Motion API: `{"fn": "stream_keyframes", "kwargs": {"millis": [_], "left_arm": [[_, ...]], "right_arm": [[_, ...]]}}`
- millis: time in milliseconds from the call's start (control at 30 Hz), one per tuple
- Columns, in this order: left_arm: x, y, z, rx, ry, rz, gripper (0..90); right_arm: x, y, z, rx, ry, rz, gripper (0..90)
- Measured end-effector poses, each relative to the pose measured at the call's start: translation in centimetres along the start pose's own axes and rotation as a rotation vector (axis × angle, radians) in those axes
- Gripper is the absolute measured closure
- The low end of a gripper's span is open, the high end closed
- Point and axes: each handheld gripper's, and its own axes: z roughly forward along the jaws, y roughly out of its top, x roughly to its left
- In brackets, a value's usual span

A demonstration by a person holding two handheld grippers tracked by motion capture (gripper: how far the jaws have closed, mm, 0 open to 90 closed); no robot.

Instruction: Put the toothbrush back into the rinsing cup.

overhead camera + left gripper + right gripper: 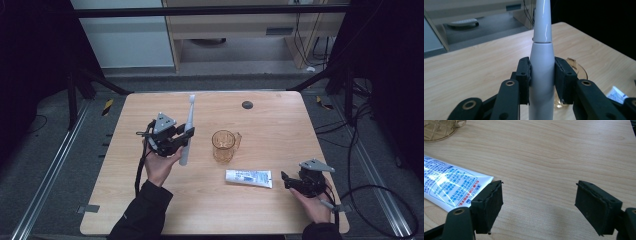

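Observation:
My left gripper (186,135) is shut on a white electric toothbrush (188,129), held above the table left of the cup, head pointing away. In the left gripper view both pads press the toothbrush (541,70) body. A clear amber cup (223,146) with a handle stands mid-table. A white and blue toothpaste tube (248,177) lies flat in front of the cup. My right gripper (285,179) rests low at the front right, open, just right of the tube's end. In the right gripper view the toothpaste tube (449,185) lies beside the left jaw, with bare wood between the jaws.
A small dark round disc (247,104) sits near the table's (280,125) far edge. Cables trail over the floor on the right. The cup's rim (439,130) shows at the top left of the right gripper view.

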Motion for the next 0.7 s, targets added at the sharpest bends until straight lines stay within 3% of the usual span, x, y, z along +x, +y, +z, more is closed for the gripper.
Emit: {"fn": "stream_keyframes", "kwargs": {"millis": [367,700], "left_arm": [[-0.2,1.1,1.8,-0.095,0.005,-0.026,67.2],[-0.3,1.7,3.4,-0.137,0.001,-0.058,67.2]], "right_arm": [[0.0,-0.1,0.1,-0.009,-0.010,-0.015,21.6],[-0.1,-0.2,0.3,-0.012,-0.009,-0.019,21.3]]}}
